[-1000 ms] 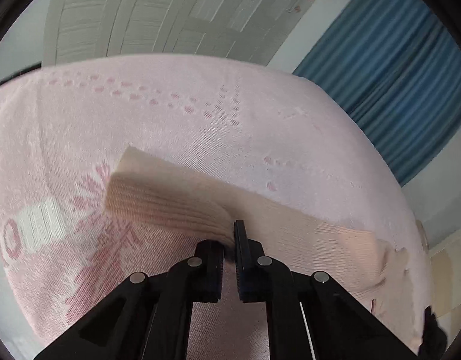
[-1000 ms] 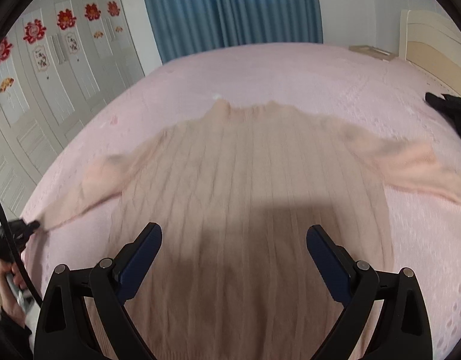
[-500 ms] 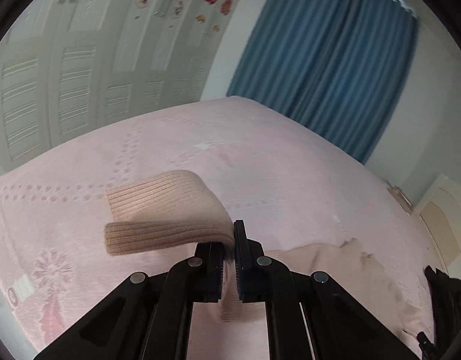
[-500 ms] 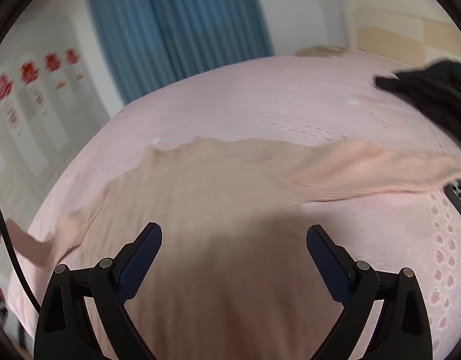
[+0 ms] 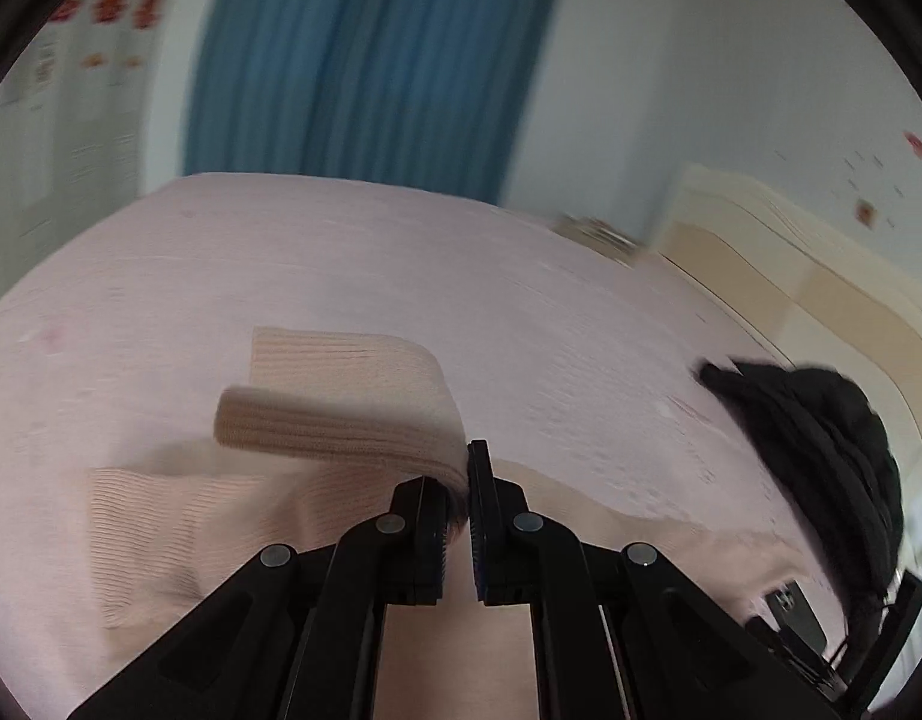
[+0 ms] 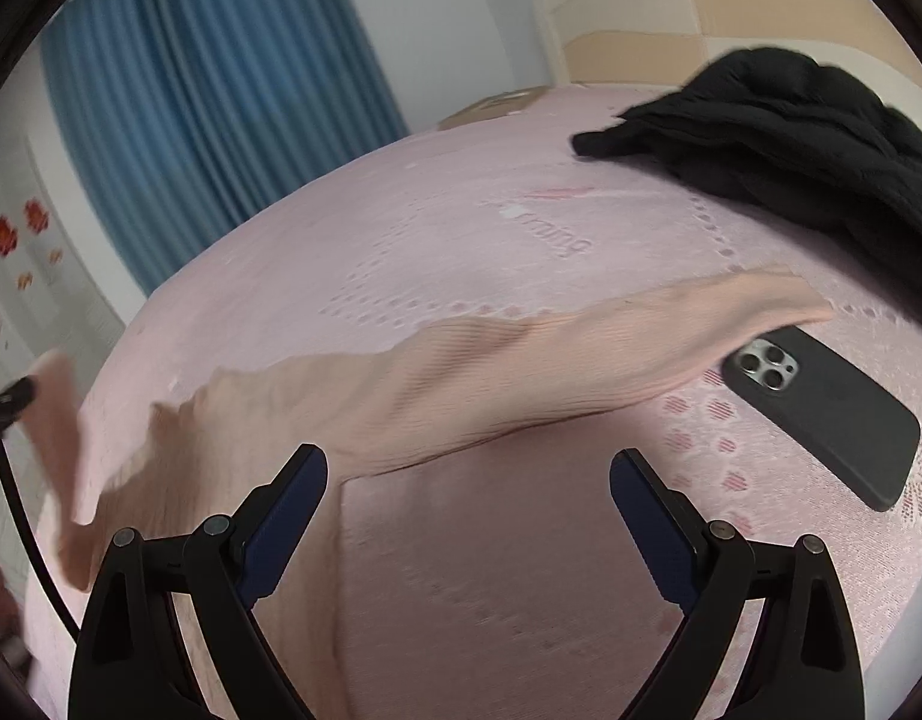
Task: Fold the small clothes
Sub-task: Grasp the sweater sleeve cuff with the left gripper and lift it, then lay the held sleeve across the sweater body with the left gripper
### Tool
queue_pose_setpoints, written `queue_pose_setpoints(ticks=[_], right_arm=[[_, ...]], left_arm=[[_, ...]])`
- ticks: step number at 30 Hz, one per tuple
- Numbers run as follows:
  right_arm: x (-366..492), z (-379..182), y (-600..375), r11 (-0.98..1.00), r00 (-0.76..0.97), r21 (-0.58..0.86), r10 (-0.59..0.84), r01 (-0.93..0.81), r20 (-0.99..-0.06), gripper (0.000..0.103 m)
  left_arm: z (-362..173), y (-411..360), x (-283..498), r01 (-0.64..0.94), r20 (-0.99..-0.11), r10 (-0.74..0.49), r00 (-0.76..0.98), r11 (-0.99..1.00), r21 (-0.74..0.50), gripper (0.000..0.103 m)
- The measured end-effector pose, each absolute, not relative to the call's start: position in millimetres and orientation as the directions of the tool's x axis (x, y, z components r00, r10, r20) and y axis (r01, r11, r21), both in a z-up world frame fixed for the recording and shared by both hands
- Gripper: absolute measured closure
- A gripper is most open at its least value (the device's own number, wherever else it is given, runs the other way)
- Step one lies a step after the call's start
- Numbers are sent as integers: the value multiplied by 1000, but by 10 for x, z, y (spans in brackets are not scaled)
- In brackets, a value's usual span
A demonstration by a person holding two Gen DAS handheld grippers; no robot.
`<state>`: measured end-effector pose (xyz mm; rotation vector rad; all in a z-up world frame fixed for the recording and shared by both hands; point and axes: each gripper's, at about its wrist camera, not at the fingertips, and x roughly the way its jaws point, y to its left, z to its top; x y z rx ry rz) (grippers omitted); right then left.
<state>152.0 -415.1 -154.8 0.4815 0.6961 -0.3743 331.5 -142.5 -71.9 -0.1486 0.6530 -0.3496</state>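
A wide bed [image 6: 461,240] under a pink patterned cover fills the room. Behind it hangs a blue pleated curtain [image 5: 371,60] on a pale wall; at its right end stands a cream headboard [image 5: 790,252]. Daylight is soft.

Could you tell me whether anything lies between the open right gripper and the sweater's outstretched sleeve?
Nothing visible does: the open right gripper hovers just short of the peach ribbed knit sleeve. The dark smartphone lies beside the cuff.

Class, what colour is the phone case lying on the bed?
Dark grey, nearly black phone case; the right wrist view shows it best.
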Motion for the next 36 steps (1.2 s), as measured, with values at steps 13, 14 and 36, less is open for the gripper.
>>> queue_pose_setpoints(ticks=[13, 14, 36], right_arm=[[1741, -1657, -4009, 859, 683, 283, -102, 427, -723, 10], [1773, -1664, -3947, 867, 680, 279, -89, 412, -727, 10], [1974, -1783, -3428, 918, 631, 217, -45, 331, -775, 10]], left_arm=[[-1440, -1129, 3204, 152, -681, -316, 661, 945, -291, 38], [-1484, -895, 3162, 98, -689, -286, 666, 949, -300, 38], [-2172, 501, 3684, -169, -772, -188, 608, 919, -357, 83]])
